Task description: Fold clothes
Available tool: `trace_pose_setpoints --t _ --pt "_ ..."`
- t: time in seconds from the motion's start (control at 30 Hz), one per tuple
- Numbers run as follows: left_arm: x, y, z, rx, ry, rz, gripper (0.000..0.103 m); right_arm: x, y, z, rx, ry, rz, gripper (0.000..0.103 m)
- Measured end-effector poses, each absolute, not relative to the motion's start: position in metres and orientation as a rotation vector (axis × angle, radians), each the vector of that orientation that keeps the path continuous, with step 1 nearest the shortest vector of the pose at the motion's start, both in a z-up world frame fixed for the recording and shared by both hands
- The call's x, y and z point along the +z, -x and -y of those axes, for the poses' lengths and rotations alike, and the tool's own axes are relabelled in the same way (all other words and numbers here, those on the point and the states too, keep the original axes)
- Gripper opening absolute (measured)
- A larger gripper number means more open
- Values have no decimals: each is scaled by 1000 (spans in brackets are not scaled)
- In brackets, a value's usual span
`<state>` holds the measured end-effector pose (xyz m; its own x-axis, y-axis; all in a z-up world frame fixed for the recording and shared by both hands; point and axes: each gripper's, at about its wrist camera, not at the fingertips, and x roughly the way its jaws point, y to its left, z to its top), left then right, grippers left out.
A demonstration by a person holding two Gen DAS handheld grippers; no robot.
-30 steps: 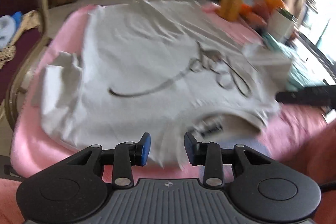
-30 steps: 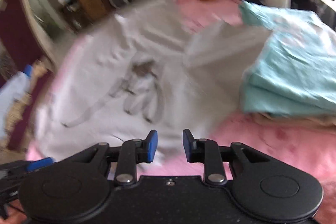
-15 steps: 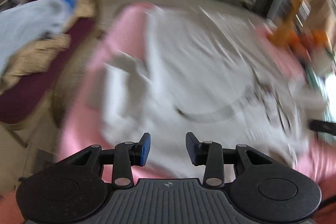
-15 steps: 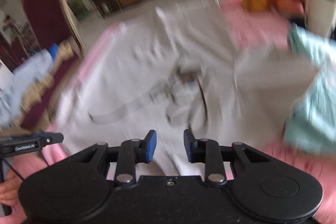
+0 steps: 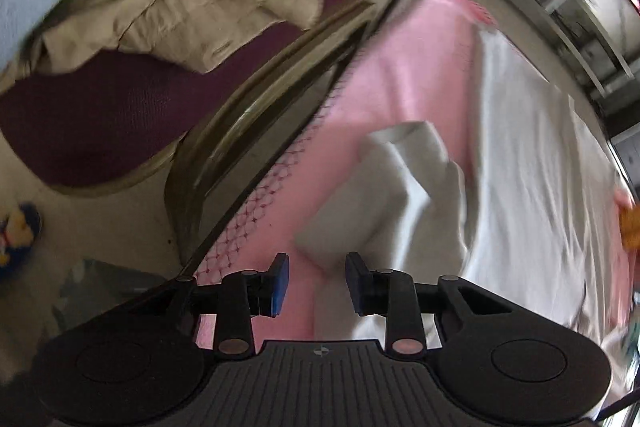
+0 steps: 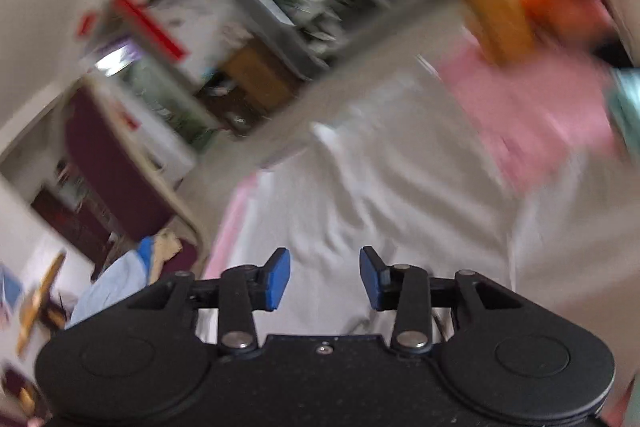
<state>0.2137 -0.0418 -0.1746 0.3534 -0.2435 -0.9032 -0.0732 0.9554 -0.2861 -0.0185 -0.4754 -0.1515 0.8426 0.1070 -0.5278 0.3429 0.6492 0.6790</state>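
We now see the left gripper (image 5: 313, 281) swung over the shirt's sleeve (image 5: 384, 187), jaws narrowing, empty; the right gripper (image 6: 324, 277) widening, empty: sleeve fold next.

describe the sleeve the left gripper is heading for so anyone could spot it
Find the pink cloth covering the table, with the white T-shirt spread on it. On the shirt's side nearest the dark red chair, the short sleeve sticks out onto bare pink. It is the only crumpled, doubled-over flap; the shirt body lies flat.
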Motion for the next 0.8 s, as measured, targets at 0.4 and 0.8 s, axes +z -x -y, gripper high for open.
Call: trace_pose_setpoints --t 0.4,0.8 --pt "-168 -213 59 -114 190 -1134 1 -152 15 457 -128 -721 -622 39" --pt "-156 -200 68 155 -104 -952 0 -168 22 476 -261 -793 -687 40"
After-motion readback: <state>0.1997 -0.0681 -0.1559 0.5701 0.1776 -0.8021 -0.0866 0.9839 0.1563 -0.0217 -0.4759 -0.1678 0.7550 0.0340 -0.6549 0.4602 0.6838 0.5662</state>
